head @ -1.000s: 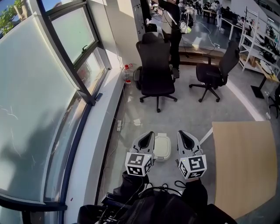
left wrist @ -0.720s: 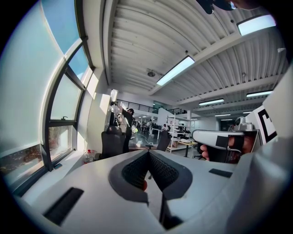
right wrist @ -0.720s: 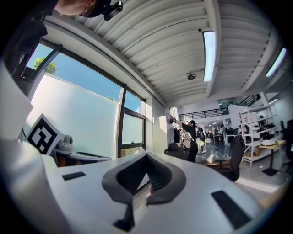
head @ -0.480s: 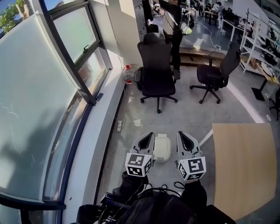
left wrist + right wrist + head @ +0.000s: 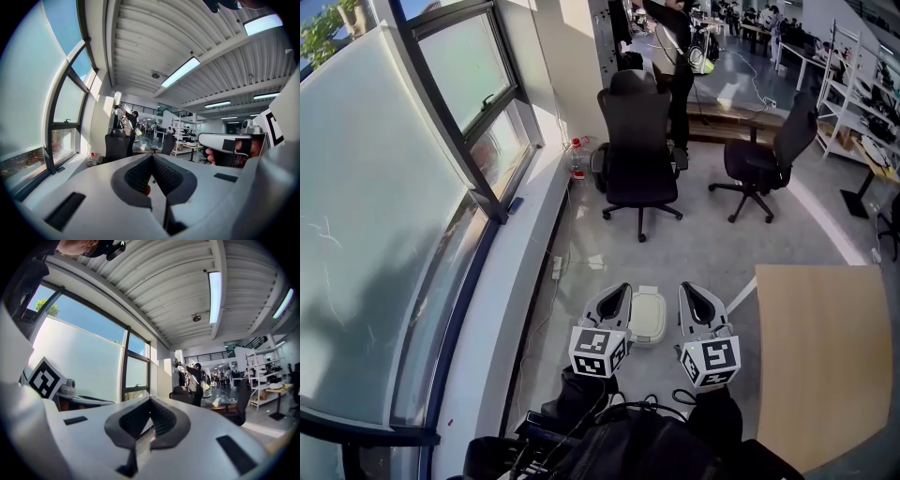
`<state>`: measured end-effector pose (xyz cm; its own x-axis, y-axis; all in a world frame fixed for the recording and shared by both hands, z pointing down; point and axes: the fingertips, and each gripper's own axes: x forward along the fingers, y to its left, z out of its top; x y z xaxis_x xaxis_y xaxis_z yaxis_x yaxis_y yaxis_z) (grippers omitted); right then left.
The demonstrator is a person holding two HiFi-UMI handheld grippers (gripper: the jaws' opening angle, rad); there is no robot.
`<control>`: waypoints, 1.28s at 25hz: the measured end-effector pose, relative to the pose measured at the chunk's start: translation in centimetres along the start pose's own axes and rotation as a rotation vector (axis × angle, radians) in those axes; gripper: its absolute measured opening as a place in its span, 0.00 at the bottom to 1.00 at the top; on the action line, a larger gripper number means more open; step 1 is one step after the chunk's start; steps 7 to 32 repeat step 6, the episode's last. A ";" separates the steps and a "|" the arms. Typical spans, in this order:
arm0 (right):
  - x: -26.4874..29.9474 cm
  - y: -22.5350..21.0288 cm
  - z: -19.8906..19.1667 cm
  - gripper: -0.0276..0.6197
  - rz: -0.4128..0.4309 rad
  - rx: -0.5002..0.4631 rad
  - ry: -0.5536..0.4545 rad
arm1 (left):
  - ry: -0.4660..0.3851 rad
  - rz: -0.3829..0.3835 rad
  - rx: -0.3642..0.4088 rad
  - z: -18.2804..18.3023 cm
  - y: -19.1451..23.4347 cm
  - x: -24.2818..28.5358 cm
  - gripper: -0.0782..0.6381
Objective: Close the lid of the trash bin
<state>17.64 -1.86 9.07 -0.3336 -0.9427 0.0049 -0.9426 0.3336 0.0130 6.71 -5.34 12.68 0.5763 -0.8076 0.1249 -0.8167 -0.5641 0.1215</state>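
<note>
A small white trash bin point(image 5: 648, 316) stands on the grey floor, seen from above, partly hidden between my two grippers. Its top shows as a flat, rounded white panel; I cannot tell whether the lid is fully down. My left gripper point(image 5: 622, 291) and right gripper point(image 5: 691, 290) are held side by side above it, pointing forward, both shut and holding nothing. In the left gripper view the left gripper point(image 5: 151, 158) looks out at the room, not at the bin, with a hand on the right gripper's body point(image 5: 229, 143) alongside. The right gripper point(image 5: 150, 401) also faces the room.
A wooden table point(image 5: 825, 356) is close at the right. A window wall and ledge point(image 5: 502, 309) run along the left. Two black office chairs point(image 5: 637, 150) point(image 5: 764, 150) stand ahead, a bottle point(image 5: 575, 155) by the ledge, and a person point(image 5: 675, 47) at the back.
The head view has drifted very slightly. Both grippers and the bin keep the same places.
</note>
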 end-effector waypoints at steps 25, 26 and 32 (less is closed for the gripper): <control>-0.1 0.2 -0.1 0.05 -0.001 0.000 0.006 | 0.003 0.000 -0.003 0.0 0.1 -0.2 0.11; -0.1 0.2 -0.1 0.05 -0.001 0.000 0.006 | 0.003 0.000 -0.003 0.0 0.1 -0.2 0.11; -0.1 0.2 -0.1 0.05 -0.001 0.000 0.006 | 0.003 0.000 -0.003 0.0 0.1 -0.2 0.11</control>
